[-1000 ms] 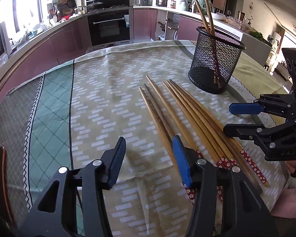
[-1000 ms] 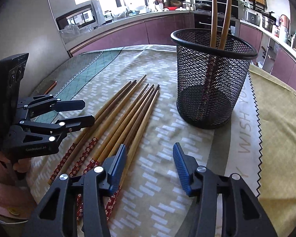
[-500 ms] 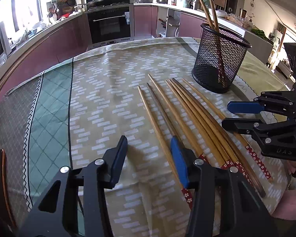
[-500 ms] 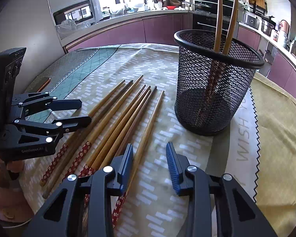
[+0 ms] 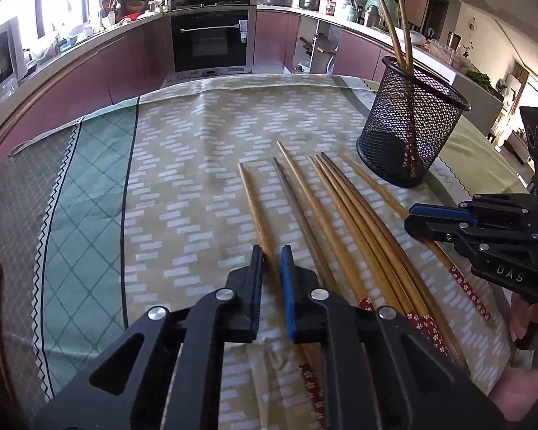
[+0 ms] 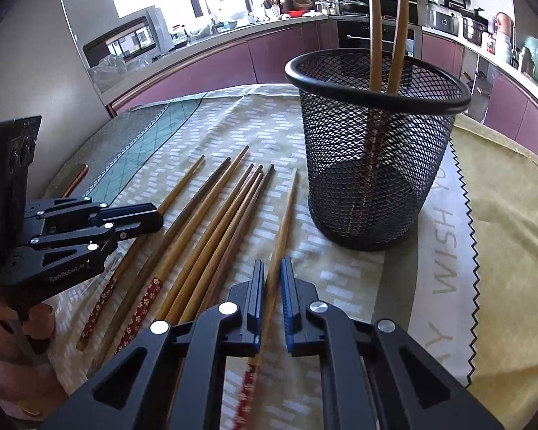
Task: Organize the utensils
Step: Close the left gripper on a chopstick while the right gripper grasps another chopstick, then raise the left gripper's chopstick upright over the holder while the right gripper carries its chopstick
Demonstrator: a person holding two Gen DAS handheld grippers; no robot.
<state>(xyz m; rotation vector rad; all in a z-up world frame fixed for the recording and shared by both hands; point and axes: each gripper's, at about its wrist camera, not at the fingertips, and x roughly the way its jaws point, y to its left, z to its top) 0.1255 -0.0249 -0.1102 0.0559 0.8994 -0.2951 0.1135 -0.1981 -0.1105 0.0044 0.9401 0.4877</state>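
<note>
Several wooden chopsticks [image 5: 344, 215] with red flowered ends lie side by side on the tablecloth, also in the right wrist view [image 6: 215, 229]. A black mesh holder [image 5: 410, 136] stands upright beyond them with two chopsticks in it, also seen in the right wrist view [image 6: 373, 143]. My left gripper [image 5: 269, 261] is shut on the leftmost chopstick [image 5: 253, 200]. My right gripper [image 6: 270, 272] is shut on the rightmost chopstick [image 6: 287, 211], the one nearest the holder. Both held chopsticks still lie low at the cloth.
A patterned tablecloth [image 5: 183, 165] covers the round table. A phone-like object [image 6: 76, 178] lies at its left edge. Kitchen counters and an oven [image 5: 211, 39] stand behind.
Both grippers went from wide open to closed. The left closed on the leftmost chopstick, the right on the rightmost one. Both moved slightly forward and down.
</note>
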